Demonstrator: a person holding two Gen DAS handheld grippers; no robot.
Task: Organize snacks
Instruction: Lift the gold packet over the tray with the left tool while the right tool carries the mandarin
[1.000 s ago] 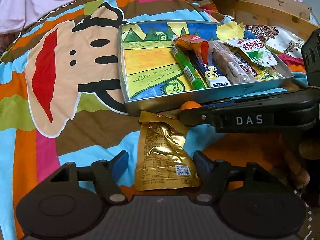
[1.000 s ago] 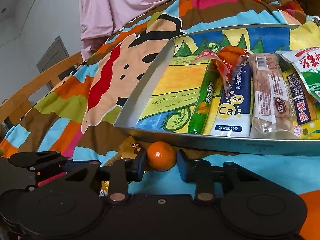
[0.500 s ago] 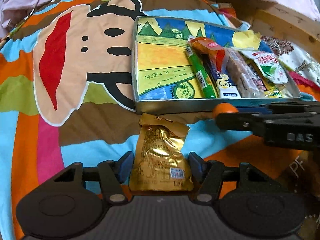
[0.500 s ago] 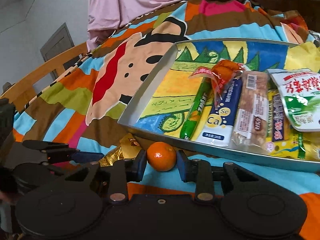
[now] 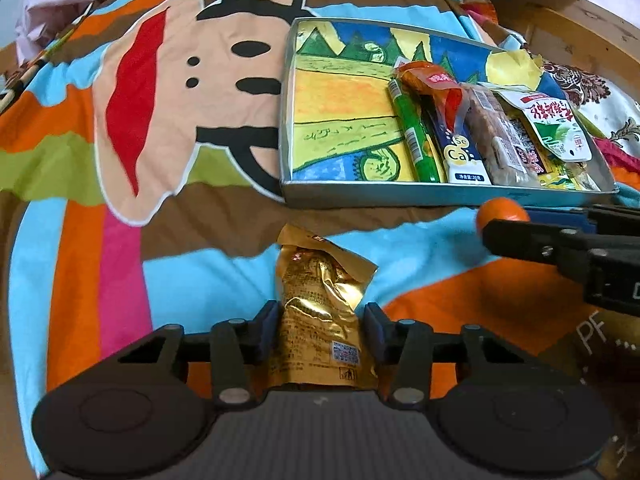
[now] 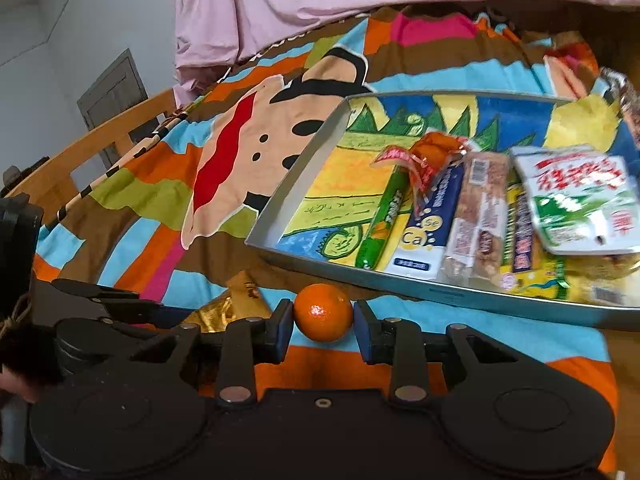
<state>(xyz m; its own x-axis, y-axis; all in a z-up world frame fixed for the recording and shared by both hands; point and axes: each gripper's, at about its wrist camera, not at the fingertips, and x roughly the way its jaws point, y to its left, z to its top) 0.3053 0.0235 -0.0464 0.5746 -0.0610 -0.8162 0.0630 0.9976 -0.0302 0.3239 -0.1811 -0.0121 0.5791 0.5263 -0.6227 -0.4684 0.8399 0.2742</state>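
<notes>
My left gripper (image 5: 320, 330) clamps the gold packet (image 5: 320, 320), near the tray (image 5: 400, 198); my right gripper (image 6: 322, 330) clamps the orange (image 6: 323, 312), just beside the tray.

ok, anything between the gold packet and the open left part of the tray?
Only the tray's near wall. The gold packet sits between the left hand-held gripper fingers; nothing else lies on the blanket between them.
</notes>
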